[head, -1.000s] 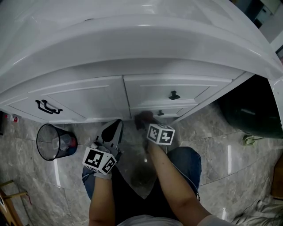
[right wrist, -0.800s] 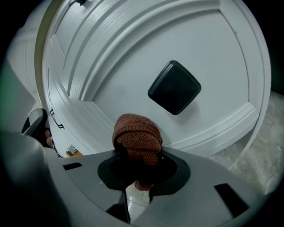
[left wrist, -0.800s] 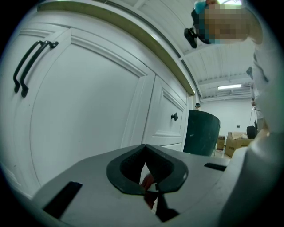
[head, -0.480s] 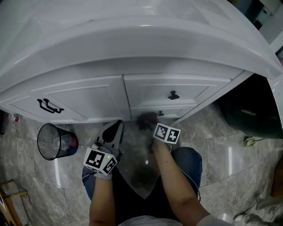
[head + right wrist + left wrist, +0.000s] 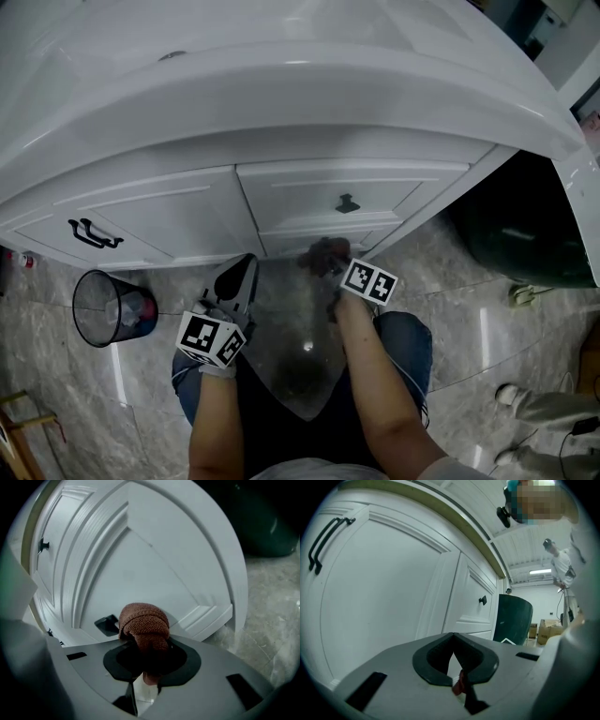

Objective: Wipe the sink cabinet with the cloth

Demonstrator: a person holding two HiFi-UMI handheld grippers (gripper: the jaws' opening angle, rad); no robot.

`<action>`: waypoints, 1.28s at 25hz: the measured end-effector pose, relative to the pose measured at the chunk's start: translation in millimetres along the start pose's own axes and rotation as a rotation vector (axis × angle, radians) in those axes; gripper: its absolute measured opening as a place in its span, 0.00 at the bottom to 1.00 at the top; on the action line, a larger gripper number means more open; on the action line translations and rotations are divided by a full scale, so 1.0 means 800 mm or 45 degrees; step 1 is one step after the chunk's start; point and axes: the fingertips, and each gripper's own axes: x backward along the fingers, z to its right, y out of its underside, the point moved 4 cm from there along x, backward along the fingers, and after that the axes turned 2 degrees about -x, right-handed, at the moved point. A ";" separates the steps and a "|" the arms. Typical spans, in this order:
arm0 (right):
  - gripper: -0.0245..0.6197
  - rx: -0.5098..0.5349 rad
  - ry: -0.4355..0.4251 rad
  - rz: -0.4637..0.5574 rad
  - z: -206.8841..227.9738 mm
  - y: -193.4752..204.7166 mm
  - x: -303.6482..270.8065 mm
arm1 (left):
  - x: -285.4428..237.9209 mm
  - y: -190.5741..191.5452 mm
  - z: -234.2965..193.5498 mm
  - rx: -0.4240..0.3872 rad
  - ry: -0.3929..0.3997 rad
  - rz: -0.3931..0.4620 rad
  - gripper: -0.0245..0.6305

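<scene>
**Cloth held at the cabinet's lower panel**

The right gripper (image 5: 146,645) has its jaws clamped on a bunched brown cloth (image 5: 143,620). The cloth bulges past the tips at lower centre of the right gripper view, close against the white sink cabinet (image 5: 140,550). Whether it touches the panel is unclear. A dark handle (image 5: 107,623) sits just left of the cloth. The left gripper (image 5: 453,637) has its jaws closed tip to tip with nothing between them, and points toward the cabinet door. At lower left of the head view, a wire bin (image 5: 112,307) stands on the marble floor (image 5: 487,319).
</scene>
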 end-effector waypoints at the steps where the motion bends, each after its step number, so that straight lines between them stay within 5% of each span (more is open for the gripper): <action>1: 0.19 0.004 0.028 0.018 0.007 -0.007 0.006 | -0.003 0.001 0.002 0.000 0.007 0.001 0.05; 11: 0.19 0.039 0.115 0.092 0.038 -0.044 0.036 | -0.018 0.010 0.019 0.000 0.049 -0.005 0.05; 21: 0.18 0.256 0.128 0.144 -0.014 -0.077 0.066 | -0.016 0.006 0.013 0.043 0.056 0.017 0.05; 32: 0.18 0.350 0.137 0.221 -0.060 -0.080 0.077 | -0.007 -0.001 0.008 0.051 0.057 0.032 0.05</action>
